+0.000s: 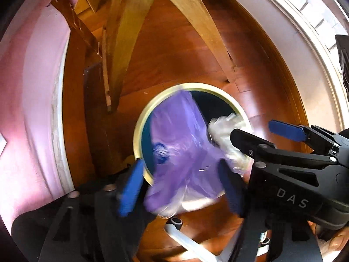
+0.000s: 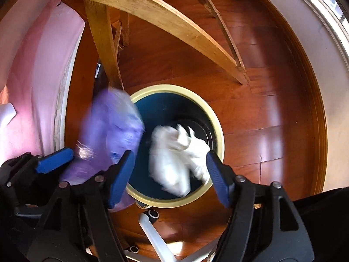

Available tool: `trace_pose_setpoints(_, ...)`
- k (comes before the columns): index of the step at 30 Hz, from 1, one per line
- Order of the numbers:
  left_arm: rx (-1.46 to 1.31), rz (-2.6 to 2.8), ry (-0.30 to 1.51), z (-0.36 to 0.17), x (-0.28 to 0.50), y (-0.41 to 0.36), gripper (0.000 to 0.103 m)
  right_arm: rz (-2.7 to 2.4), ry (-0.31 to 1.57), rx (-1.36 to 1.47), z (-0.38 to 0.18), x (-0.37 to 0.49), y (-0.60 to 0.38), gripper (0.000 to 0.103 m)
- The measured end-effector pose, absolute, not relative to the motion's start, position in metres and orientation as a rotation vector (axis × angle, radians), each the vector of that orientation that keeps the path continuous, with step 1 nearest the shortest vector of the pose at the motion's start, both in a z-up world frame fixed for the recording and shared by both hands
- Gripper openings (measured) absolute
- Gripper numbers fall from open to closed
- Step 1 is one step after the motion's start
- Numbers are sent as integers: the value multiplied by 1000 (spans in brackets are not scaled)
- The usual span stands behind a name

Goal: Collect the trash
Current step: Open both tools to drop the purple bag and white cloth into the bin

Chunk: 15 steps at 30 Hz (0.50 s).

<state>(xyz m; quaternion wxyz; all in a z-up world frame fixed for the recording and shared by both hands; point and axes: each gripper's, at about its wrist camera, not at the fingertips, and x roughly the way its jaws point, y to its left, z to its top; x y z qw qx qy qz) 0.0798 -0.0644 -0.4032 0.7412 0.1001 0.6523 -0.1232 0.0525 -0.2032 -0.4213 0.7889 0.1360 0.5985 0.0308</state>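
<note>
A round bin [image 1: 139, 131] with a pale yellow rim and a dark blue inside stands on the wood floor. My left gripper [image 1: 181, 187] points down over it, jaws wide open. A blurred purple plastic bag [image 1: 183, 144] hangs loose between its fingers without touching the pads. My right gripper [image 2: 170, 176] is open above the bin [image 2: 218, 131]. A blurred white crumpled wad [image 2: 174, 157] sits between its pads, over the bin's mouth. In the left wrist view the right gripper [image 1: 255, 131] is close by on the right, next to the white wad [image 1: 222, 131]. The purple bag [image 2: 109, 135] also shows in the right wrist view.
Curved wooden chair legs [image 2: 152, 11] stand just beyond the bin. A pink cloth [image 1: 32, 109] hangs at the left. A white chair-base leg with a caster [image 2: 152, 216] lies near the bin's front. A white skirting and wall [image 2: 327, 87] curve along the right.
</note>
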Motion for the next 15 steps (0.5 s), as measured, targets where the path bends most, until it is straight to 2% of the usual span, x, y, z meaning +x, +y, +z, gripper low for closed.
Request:
trace_pose_setpoints(1, 215, -267, 1430, -403, 79, -63, 87, 63, 1291, 293, -421, 52, -203, 69)
trace_pose_setpoints(15, 183, -188, 1435, -401, 82, -45, 87, 43, 1282, 293, -419, 54, -202, 72)
